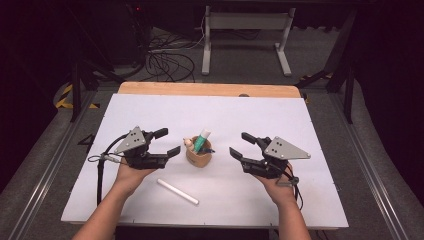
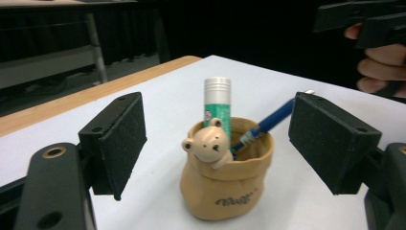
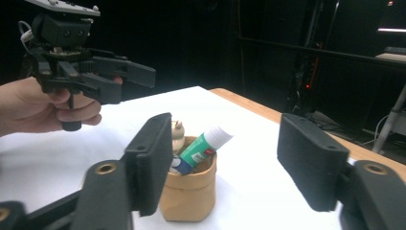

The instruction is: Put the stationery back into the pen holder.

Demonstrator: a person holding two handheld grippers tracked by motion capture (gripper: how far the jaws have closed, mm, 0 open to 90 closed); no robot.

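A tan pouch-shaped holder (image 1: 199,155) stands upright near the middle of the white desk (image 1: 250,115), between the two grippers. A small bear head (image 2: 207,143) sits on its rim. Inside it a green-and-white glue stick (image 2: 217,103) with a white cap leans against the rim, and a blue pen (image 2: 268,122) pokes out at a slant beside it.

The left gripper (image 1: 167,142) is held in a hand (image 1: 131,172) just left of the holder, level with it and pointing at it. Its jaws are spread wide and touch nothing; in the left gripper view the holder stands in the gap ahead of the two black pads, clear of both.

The right gripper (image 1: 239,145) is held in the other hand (image 1: 275,186) to the right of the holder, also aimed at it, a little farther off. Its jaws are apart too, with nothing between them; in the right gripper view the holder sits low between them and beyond the tips, the glue stick's cap tilted toward the right jaw.

A white stick (image 1: 177,191), like chalk, lies flat on the desk in front of the holder, nearer the person, at an angle and apart from both hands
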